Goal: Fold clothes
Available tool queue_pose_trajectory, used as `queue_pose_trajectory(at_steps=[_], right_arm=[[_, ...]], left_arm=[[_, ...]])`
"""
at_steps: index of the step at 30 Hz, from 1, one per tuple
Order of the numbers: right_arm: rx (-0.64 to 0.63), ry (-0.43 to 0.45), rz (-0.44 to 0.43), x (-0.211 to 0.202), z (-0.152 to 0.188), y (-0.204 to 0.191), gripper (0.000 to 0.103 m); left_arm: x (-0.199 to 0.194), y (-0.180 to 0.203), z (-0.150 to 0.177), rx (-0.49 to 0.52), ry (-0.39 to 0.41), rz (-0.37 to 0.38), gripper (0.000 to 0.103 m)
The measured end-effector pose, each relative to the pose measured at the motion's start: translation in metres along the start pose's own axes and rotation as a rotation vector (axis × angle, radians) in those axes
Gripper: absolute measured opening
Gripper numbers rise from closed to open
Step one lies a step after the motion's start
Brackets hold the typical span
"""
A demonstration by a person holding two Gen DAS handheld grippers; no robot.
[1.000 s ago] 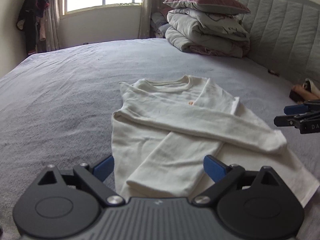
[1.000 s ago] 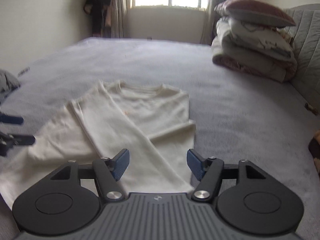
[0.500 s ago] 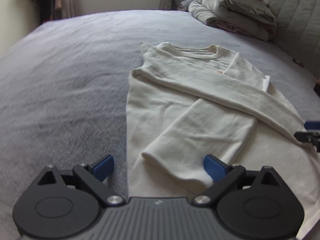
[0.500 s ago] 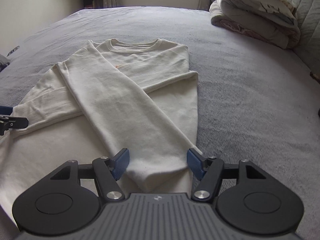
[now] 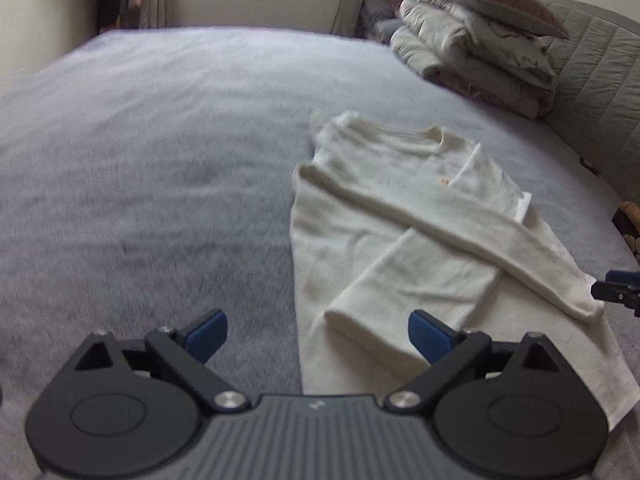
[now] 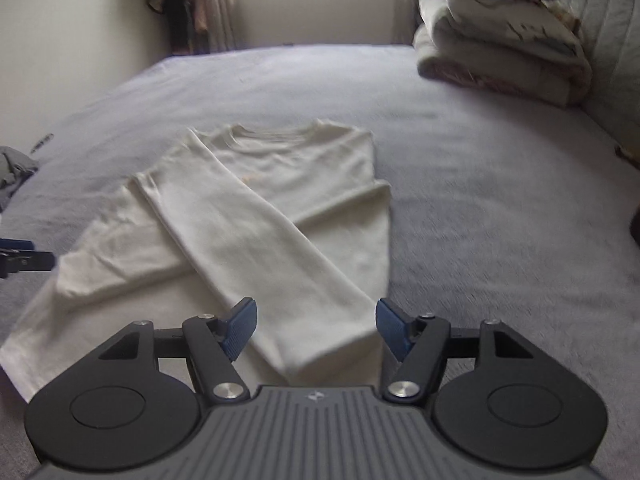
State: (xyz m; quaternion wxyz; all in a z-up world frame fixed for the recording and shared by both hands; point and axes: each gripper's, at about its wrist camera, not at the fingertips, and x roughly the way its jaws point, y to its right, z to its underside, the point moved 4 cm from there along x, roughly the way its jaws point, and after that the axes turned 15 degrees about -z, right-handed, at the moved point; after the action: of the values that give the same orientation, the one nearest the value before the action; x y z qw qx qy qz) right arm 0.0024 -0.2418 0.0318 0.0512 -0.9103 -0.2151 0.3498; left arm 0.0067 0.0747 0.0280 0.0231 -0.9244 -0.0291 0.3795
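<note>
A cream long-sleeved shirt (image 5: 404, 216) lies flat on the grey bed (image 5: 160, 160), both sleeves folded across the body and crossing. It also shows in the right wrist view (image 6: 256, 224). My left gripper (image 5: 318, 336) is open and empty, above the shirt's bottom left corner near one sleeve cuff. My right gripper (image 6: 316, 330) is open and empty, above the other sleeve cuff at the shirt's bottom right. The right gripper's tips show at the right edge of the left wrist view (image 5: 618, 290); the left gripper's tips show at the left edge of the right wrist view (image 6: 24, 258).
Folded quilts topped by a pillow (image 5: 476, 48) stand at the head of the bed by a padded headboard (image 5: 596, 92). Dark clothes hang (image 6: 180, 0) near the window. A grey garment (image 6: 12, 172) lies at the bed's left edge.
Both grippers have tilted up and drawn back a little from the shirt; the window and pillows are back in view. Both stay open. The shirt has not moved.
</note>
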Motion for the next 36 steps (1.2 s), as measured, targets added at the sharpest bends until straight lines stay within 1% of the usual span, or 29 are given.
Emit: queue_pose_trajectory(at_steps=[2,4,5,7,8,10,13,15,17,23,28,30,31,33,35,36], right_arm=[[-0.009,-0.009,-0.009,0.009,0.000,-0.003,0.069],[0.001,-0.055,-0.013,0.022,0.006,-0.001,0.069],[0.006,-0.075,-0.011,0.025,0.010,0.002,0.069],[0.015,-0.114,-0.006,0.033,0.019,0.008,0.069],[0.008,-0.113,-0.011,0.031,0.020,0.008,0.069],[0.014,-0.124,-0.013,0.026,0.022,0.011,0.069],[0.022,-0.135,-0.012,0.018,0.027,0.017,0.070],[0.041,-0.141,-0.009,0.013,0.032,0.023,0.070],[0.059,-0.143,-0.012,0.008,0.036,0.028,0.071],[0.047,-0.164,-0.012,-0.013,0.052,0.029,0.071],[0.038,-0.190,-0.002,-0.036,0.070,0.026,0.071],[0.044,-0.191,-0.022,-0.043,0.077,0.024,0.071],[0.052,-0.190,-0.036,-0.047,0.080,0.023,0.071],[0.109,-0.171,-0.099,-0.055,0.084,0.025,0.071],[0.184,-0.151,-0.164,-0.061,0.087,0.029,0.068],[0.218,-0.142,-0.189,-0.063,0.090,0.029,0.065]], left_arm=[[0.005,0.011,0.001,0.029,0.009,0.012,0.098],[0.012,0.021,0.006,0.049,-0.010,0.022,0.098],[0.016,0.023,0.009,0.063,-0.025,0.010,0.098],[0.023,0.022,0.015,0.094,-0.049,-0.050,0.099],[0.025,0.017,0.017,0.082,-0.055,-0.051,0.100],[0.027,0.004,0.018,0.020,-0.086,-0.022,0.100],[0.024,-0.008,0.022,0.020,-0.083,-0.041,0.100],[0.023,-0.014,0.027,0.041,-0.083,-0.066,0.100],[0.021,-0.021,0.033,0.046,-0.080,-0.068,0.101],[0.008,-0.033,0.046,0.079,-0.067,-0.077,0.101],[-0.008,-0.030,0.052,0.171,-0.032,-0.092,0.101],[-0.017,-0.029,0.055,0.185,-0.030,-0.067,0.100],[-0.022,-0.029,0.056,0.174,-0.034,-0.047,0.099],[-0.028,-0.033,0.061,0.121,-0.047,-0.020,0.096],[-0.034,-0.037,0.066,0.068,-0.063,0.003,0.082],[-0.035,-0.038,0.069,0.051,-0.072,0.010,0.079]])
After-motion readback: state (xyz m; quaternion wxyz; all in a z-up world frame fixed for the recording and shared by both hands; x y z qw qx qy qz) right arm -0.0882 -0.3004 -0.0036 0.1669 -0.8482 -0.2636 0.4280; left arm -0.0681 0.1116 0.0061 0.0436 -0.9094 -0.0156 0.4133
